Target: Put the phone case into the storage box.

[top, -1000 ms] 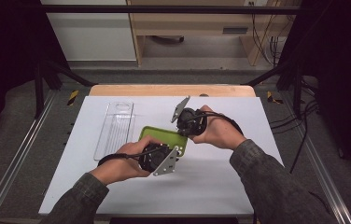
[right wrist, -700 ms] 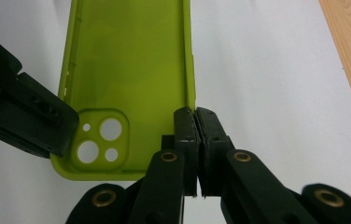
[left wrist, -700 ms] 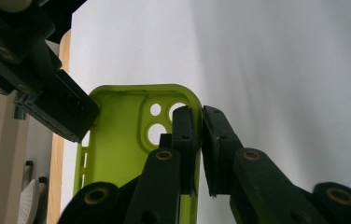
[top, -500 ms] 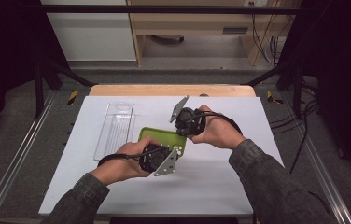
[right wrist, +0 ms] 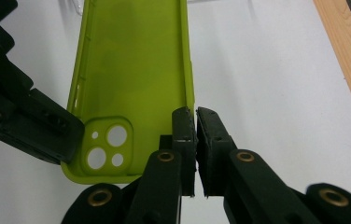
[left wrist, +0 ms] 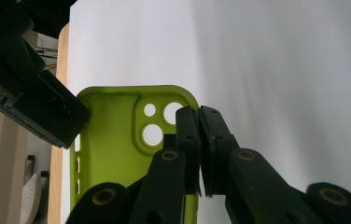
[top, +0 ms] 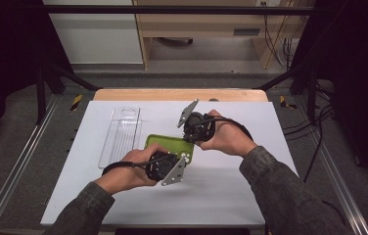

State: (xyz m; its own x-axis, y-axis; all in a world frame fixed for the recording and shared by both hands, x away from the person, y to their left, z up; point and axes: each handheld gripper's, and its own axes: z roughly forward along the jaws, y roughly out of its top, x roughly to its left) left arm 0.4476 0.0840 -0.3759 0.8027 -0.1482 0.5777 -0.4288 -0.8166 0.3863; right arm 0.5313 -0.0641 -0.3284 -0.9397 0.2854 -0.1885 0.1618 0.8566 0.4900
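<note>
I had the left gripper point(left wrist: 198, 149) and right gripper point(right wrist: 196, 151) each clenched on a side wall of the green phone case point(top: 168, 145), steadying it over the worktop point(top: 231, 196).

Right claw point(right wrist: 196, 116) clamped on green phone case point(right wrist: 131, 70) rim

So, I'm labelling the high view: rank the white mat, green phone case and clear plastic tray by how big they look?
1. white mat, by far largest.
2. clear plastic tray.
3. green phone case, though hands and tongs hide part, so the last two are unsure.
</note>
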